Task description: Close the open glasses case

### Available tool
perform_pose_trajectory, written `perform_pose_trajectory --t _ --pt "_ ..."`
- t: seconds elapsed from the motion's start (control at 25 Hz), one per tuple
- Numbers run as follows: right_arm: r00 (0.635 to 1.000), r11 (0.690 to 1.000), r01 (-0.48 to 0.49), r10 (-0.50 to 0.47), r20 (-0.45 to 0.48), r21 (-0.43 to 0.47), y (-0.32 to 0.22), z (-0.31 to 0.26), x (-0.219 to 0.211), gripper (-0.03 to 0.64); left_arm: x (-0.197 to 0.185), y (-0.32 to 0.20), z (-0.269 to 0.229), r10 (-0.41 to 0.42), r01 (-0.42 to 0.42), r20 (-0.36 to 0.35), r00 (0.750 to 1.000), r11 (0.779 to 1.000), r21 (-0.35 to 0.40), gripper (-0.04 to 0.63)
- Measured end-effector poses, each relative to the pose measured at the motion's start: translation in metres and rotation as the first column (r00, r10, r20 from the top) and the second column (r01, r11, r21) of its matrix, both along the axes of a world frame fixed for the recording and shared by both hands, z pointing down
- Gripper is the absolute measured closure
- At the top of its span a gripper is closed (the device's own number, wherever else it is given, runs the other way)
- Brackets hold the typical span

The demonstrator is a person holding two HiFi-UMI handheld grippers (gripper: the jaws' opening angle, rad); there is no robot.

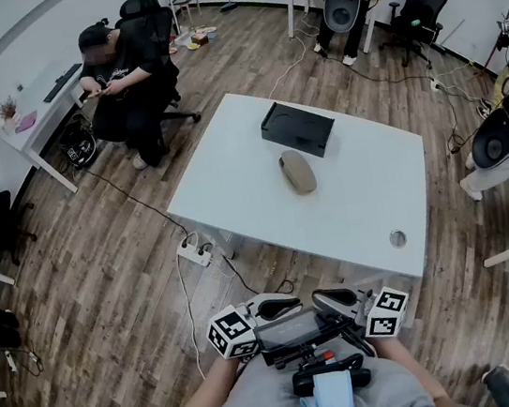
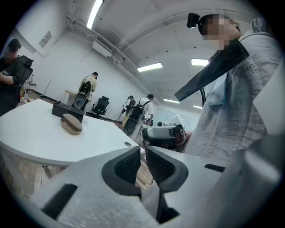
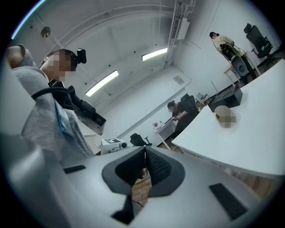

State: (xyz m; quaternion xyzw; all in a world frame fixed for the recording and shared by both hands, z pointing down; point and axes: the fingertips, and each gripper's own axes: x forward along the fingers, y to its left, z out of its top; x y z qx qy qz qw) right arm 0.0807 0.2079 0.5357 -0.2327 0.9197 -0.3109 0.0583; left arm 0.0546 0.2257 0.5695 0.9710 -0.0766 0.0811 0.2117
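Observation:
A tan oval glasses case lies near the middle of the white table; in the left gripper view the case sits far off to the left. Whether its lid is up I cannot tell from here. Both grippers hang close to my body, well short of the table's near edge, pointing at each other. The left gripper shows a narrow gap between its tips and holds nothing. The right gripper has its tips touching, with nothing between them.
A black box stands just behind the case. A round cable grommet sits at the table's near right corner. A power strip and cables lie on the wood floor to the left. A seated person works at a far desk.

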Motion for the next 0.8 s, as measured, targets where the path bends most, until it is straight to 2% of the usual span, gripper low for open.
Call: perform_pose_trajectory --t 0.2,0.44,0.8 --pt "1.0 1.0 -0.008 0.008 0.003 -0.005 -0.005 0.0 -0.003 0.583 -0.003 -0.004 0.001 0.009 -0.009 0.003 1.0 1.0 -0.003 0.543" --pt "0.996 0.999 -0.01 0.013 0.089 -0.039 -0.009 -0.002 0.002 0.581 -0.002 -0.008 0.002 0.011 -0.011 0.0 1.0 1.0 -0.011 0.543" --pt "0.997 0.997 0.054 -0.05 0.067 -0.062 -0.012 0.002 -0.015 0.581 -0.007 -0.014 0.002 0.008 -0.008 -0.007 1.0 1.0 -0.017 0.543"
